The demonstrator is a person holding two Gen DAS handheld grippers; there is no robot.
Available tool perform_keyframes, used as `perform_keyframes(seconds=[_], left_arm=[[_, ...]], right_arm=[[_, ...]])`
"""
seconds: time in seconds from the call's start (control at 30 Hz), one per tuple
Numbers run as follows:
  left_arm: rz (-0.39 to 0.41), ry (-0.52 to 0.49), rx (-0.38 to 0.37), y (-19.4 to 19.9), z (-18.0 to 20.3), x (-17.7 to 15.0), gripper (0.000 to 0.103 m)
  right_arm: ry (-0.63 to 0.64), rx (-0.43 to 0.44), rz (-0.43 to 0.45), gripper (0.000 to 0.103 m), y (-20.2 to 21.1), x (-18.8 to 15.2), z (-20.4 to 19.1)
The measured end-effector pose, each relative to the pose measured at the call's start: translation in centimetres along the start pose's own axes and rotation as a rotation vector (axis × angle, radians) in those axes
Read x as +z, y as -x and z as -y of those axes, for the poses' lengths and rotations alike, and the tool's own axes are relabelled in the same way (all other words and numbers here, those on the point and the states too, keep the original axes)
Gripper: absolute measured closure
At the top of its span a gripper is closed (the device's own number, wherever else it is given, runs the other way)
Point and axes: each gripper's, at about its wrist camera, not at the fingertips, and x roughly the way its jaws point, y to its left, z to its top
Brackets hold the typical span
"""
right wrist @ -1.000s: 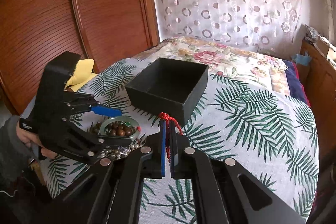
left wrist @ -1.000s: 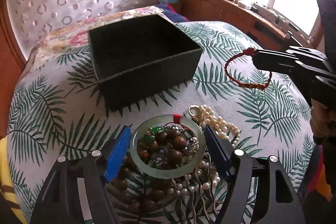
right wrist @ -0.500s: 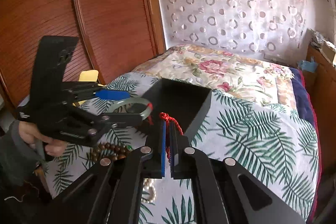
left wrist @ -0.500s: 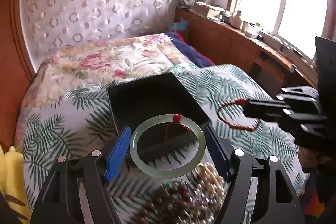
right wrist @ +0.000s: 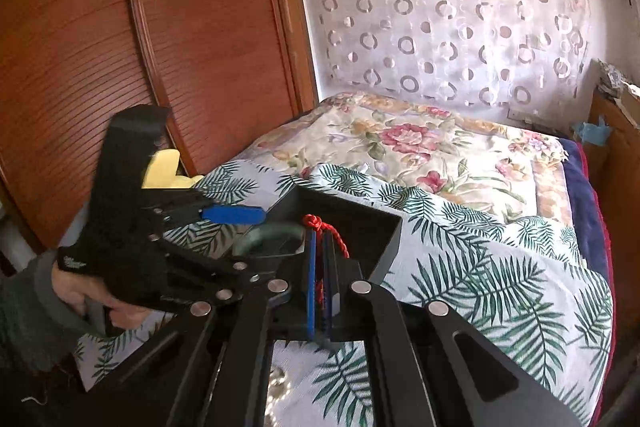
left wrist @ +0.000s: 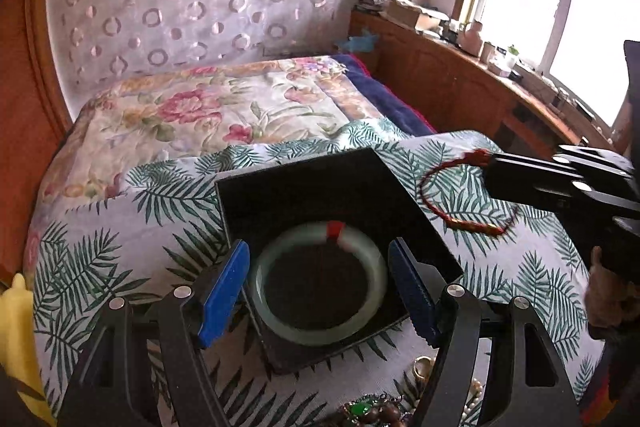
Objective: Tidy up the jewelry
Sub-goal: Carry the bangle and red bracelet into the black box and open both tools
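Note:
My left gripper (left wrist: 320,287) holds a pale green jade bangle (left wrist: 380,279) with a red wrap between its blue pads, right over the open black box (left wrist: 304,187) on the palm-leaf cloth. My right gripper (right wrist: 320,275) is shut on a red cord bracelet (right wrist: 334,235) and holds it in the air just right of the box; the bracelet also shows in the left wrist view (left wrist: 460,219). In the right wrist view the bangle (right wrist: 276,231) sits at the near end of the box (right wrist: 384,243).
A pile of beads, pearls and a ring (left wrist: 424,367) lies on the cloth below the left gripper. A yellow soft object (left wrist: 16,327) is at the left edge. A floral quilt (left wrist: 208,115) lies behind the box, and wooden cabinets (left wrist: 460,87) stand on the right.
My left gripper lifted the bangle off the jewelry pile and carried it forward over the box. My right gripper moved closer to the box with the red bracelet.

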Motion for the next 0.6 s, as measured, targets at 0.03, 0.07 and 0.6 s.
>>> perform_keyframes(seconds=[0.03,0.07,0.6], left_arm=[[0.005,0.005,0.001,0.2,-0.2,0.0,0.033],[0.010,0.010,0.002,0.4,-0.3,0.0,0.033],[0.052,0.052,0.103,5.3,-2.7,-4.0,0.025]], right_arm=[[0.000,0.000,-0.006,0.100,-0.6,0.2,0.2],[0.001,-0.003,-0.012,0.100,-1.1,0.3,0.4],[0.011,-0.069,-0.102,0.089,-7.6,0.8,0.7]])
